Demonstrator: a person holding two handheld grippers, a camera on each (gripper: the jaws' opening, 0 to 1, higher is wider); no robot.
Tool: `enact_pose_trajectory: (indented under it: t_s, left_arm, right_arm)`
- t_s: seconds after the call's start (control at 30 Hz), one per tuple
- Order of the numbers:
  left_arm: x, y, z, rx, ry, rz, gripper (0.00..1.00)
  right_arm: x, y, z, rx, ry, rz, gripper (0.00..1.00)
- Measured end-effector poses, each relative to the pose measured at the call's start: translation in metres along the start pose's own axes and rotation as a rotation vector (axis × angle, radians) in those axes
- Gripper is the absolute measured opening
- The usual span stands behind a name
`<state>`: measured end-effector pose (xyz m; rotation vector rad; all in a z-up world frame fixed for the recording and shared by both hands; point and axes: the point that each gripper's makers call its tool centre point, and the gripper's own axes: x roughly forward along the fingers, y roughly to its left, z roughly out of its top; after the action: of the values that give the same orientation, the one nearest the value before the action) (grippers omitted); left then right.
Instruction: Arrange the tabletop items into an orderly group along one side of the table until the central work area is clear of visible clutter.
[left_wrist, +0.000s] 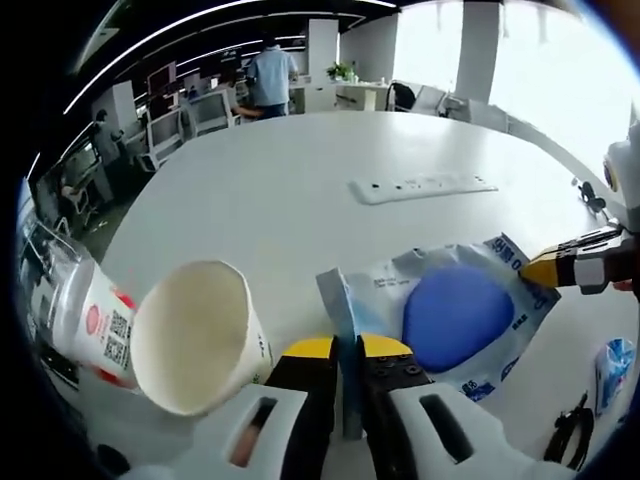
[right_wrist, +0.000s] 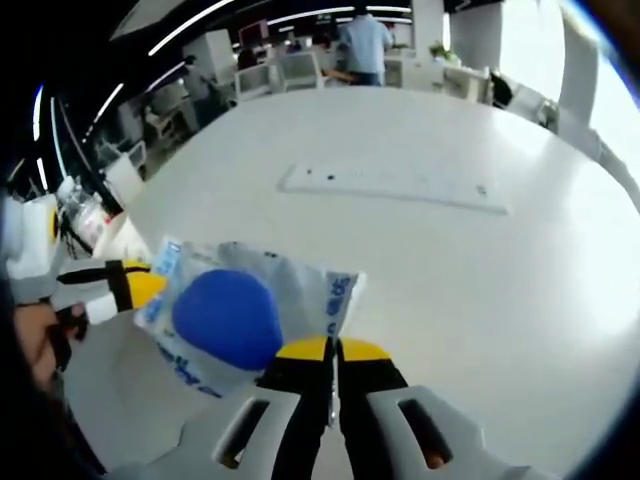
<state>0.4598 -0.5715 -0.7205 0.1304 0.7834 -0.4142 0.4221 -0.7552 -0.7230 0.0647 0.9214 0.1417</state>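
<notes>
I am holding a clear plastic packet (left_wrist: 455, 310) with a blue round pad inside between my two grippers, above the white worktop (left_wrist: 290, 190). My left gripper (left_wrist: 346, 350) is pinching one edge of the packet, its yellow-tipped jaws pressed together on the plastic. My right gripper (right_wrist: 332, 350) is doing the same on the opposite edge, jaws closed on the film, and in the left gripper view it is coming in from the right side (left_wrist: 560, 268), touching the packet's far corner. In the right gripper view the packet (right_wrist: 240, 310) is stretching between my jaws and the left gripper (right_wrist: 120, 285) at the view's left. A white paper cup (left_wrist: 195, 335) is lying tipped on its side just beside my left jaws, its open mouth facing me, and a small white bottle with a red label (left_wrist: 95, 325) is lying against it. A white power strip (left_wrist: 420, 187) is lying flat farther out on the worktop, well apart from the packet
</notes>
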Motion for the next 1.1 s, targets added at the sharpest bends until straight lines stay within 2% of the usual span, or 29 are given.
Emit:
enact_pose_trajectory:
  t_s: [0.43, 1.1]
  left_arm:
    - [0.007, 0.007, -0.004, 0.020, 0.030, 0.023, 0.07]
    - [0.001, 0.006, -0.007, 0.005, 0.041, 0.048, 0.08]
  right_arm:
    - [0.009, 0.003, 0.002, 0.013, -0.003, 0.010, 0.00]
    - [0.012, 0.001, 0.002, 0.045, -0.009, 0.028, 0.00]
